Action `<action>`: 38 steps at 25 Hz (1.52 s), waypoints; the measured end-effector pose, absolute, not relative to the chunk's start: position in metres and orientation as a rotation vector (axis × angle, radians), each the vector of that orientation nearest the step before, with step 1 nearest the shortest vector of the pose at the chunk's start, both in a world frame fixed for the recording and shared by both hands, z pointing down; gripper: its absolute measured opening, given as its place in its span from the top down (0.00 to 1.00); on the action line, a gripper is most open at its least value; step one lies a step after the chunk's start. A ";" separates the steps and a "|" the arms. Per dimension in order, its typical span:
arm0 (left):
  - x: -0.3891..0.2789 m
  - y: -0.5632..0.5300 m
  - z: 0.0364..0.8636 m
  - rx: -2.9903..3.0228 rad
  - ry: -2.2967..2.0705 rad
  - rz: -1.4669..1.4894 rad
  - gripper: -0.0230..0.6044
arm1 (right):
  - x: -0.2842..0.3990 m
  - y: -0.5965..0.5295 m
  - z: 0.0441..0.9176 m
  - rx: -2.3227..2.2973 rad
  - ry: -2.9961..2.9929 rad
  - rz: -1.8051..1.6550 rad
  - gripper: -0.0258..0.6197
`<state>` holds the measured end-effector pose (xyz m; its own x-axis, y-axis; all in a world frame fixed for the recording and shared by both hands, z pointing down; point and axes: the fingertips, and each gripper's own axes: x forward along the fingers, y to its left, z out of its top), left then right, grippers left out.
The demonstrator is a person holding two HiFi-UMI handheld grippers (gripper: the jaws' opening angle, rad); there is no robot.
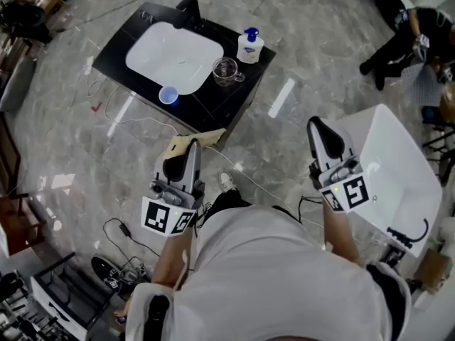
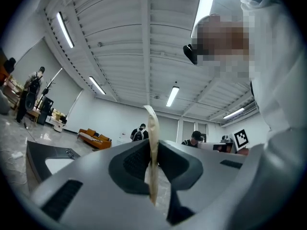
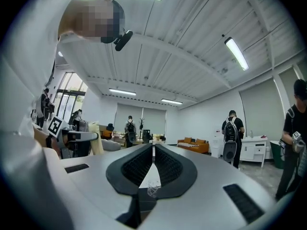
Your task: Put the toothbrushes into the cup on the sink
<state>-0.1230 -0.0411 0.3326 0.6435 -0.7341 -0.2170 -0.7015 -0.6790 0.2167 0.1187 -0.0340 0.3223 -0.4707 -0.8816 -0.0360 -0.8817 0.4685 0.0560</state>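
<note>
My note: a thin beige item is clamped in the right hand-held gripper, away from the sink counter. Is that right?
No: the left hand-held gripper clamps the thin beige item, away from the sink counter. The left gripper view shows it between those jaws; the right hand-held gripper is shut, empty.

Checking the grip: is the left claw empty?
No, a thin cream strip is pinched between the jaws of the left claw.
</note>
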 end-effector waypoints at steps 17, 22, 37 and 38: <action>-0.142 -0.085 0.352 2.682 -1.076 -0.490 0.89 | 0.087 -0.078 0.309 -1.673 2.704 0.149 0.90; -0.148 -0.087 0.354 2.667 -1.127 -0.500 0.89 | 0.080 -0.091 0.306 -1.610 2.726 0.176 0.90; -0.159 -0.129 0.355 2.579 -1.379 -0.536 0.89 | 0.104 -0.137 0.303 -1.488 2.782 0.193 0.90; -0.158 -0.133 0.355 2.579 -1.389 -0.534 0.89 | 0.109 -0.138 0.304 -1.495 2.779 0.188 0.90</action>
<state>-0.1578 -0.1335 0.3553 0.5035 -0.8321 -0.2325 -0.7735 -0.5540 0.3078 0.1085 -0.1378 0.3038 -0.5526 -0.8325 -0.0387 -0.8302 0.5458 0.1138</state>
